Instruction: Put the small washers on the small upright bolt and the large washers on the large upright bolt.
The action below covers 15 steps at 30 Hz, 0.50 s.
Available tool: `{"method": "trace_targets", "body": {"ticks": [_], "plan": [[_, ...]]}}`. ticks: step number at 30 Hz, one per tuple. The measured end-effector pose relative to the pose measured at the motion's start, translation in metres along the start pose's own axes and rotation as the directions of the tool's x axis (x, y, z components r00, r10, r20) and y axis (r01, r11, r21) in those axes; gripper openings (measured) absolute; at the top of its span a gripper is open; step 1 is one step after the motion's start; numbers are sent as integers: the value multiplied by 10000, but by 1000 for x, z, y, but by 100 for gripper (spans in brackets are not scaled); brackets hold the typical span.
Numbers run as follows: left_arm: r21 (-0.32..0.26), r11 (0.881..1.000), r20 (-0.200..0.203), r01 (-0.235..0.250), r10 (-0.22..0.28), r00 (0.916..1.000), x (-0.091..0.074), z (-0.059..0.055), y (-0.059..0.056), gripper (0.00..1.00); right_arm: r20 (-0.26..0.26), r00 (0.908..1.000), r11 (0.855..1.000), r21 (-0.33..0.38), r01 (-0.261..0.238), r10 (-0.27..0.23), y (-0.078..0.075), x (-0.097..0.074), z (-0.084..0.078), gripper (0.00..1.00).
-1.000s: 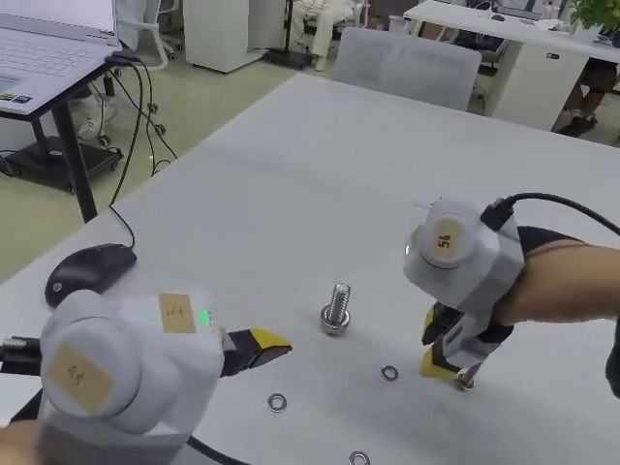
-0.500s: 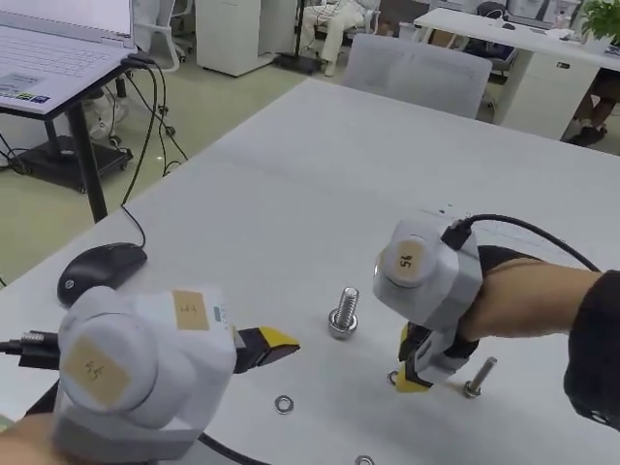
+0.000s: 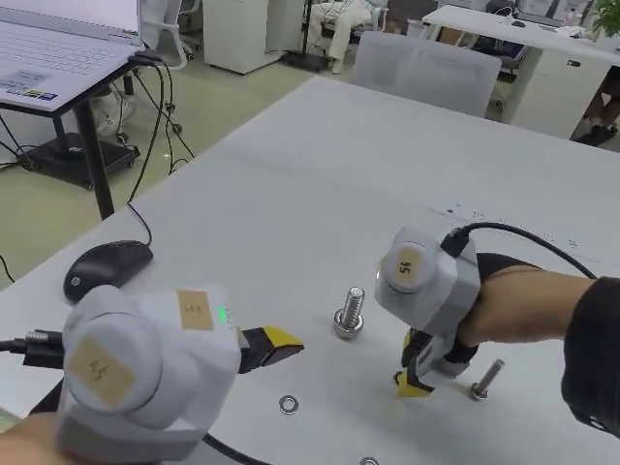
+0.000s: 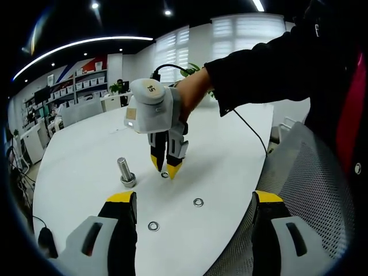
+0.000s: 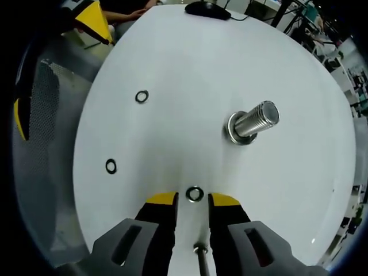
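So right gripper [image 3: 414,381] is straddling a washer [image 5: 195,194], jaws slightly apart, prob to grab it; left gripper [image 4: 194,198] is idling wide open.

Open-plan office. White worktop [image 3: 320,184] with a mouse [image 3: 107,269]; laptop [image 3: 58,48] on a side stand [image 3: 92,155], cables [image 3: 155,107] trailing to the floor [image 3: 39,213]. Grey chair [image 3: 426,73] at the far edge, desks [image 3: 523,29] and a white cabinet [image 3: 237,34] beyond. Left gripper view: window blinds [image 4: 247,34], stocked shelves [image 4: 92,80], ceiling spotlights [image 4: 95,6].
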State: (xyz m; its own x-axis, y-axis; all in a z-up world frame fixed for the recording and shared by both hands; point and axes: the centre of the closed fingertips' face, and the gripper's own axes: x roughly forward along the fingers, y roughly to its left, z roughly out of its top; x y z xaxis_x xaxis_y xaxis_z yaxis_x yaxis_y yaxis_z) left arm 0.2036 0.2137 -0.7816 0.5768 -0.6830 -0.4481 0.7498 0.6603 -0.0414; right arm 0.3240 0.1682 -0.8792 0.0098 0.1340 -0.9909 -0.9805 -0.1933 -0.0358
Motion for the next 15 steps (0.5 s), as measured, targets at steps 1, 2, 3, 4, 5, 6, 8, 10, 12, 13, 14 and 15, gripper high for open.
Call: {"method": "trace_targets", "body": {"ticks": [1, 2, 3, 4, 5, 6, 8, 10, 12, 13, 14, 15], "plan": [[4, 10000, -8, -6, 6, 10000, 0, 0, 0, 82, 4, 10000, 10000, -9, 0, 0, 0, 1, 0, 22], [2, 10000, -10, -2, 2, 10000, 0, 0, 0, 82, 13, 10000, 10000, 7, -23, 23, 0, 1, 0, 22], [1, 10000, -15, 2, -2, 10000, 0, 0, 0, 82, 19, 10000, 10000, 15, -46, 46, 1, 1, 0, 22], [6, 10000, -29, 3, -3, 10000, 0, -1, 0, 82, 23, 10000, 10000, 53, -64, 64, 1, 1, 1, 22], [5, 10000, -31, 0, 0, 10000, 0, -1, 0, 82, 84, 10000, 10000, 31, -9, 9, 0, 1, 1, 22], [-2, 10000, -23, 1, -1, 10000, 0, 0, 0, 82, 81, 10000, 10000, 61, -25, 24, -1, 1, 1, 22], [-5, 10000, -33, 4, -4, 10000, 0, -1, -1, 82, 101, 9999, 9999, 142, -91, 89, 1, 1, 1, 21], [2, 10000, -44, 5, -5, 10000, 0, -1, -1, 82, 130, 9998, 9998, 182, -123, 120, 1, 1, 1, 21], [-5, 10000, -48, 24, -24, 10000, 0, -1, -2, 82, 157, 9998, 9996, 239, -152, 148, 1, 1, 1, 21], [0, 10000, -60, 35, -35, 10000, 0, -1, -2, 81, 163, 9997, 9995, 269, -166, 162, 2, 1, 1, 21], [18, 10000, -73, 45, -44, 10000, 0, -1, -2, 81, 174, 9997, 9994, 294, -179, 174, 2, 1, 1, 21], [25, 10000, -76, 44, -43, 10000, 0, -1, -2, 81, 181, 9997, 9993, 314, -185, 180, 2, 1, 1, 21]]}}
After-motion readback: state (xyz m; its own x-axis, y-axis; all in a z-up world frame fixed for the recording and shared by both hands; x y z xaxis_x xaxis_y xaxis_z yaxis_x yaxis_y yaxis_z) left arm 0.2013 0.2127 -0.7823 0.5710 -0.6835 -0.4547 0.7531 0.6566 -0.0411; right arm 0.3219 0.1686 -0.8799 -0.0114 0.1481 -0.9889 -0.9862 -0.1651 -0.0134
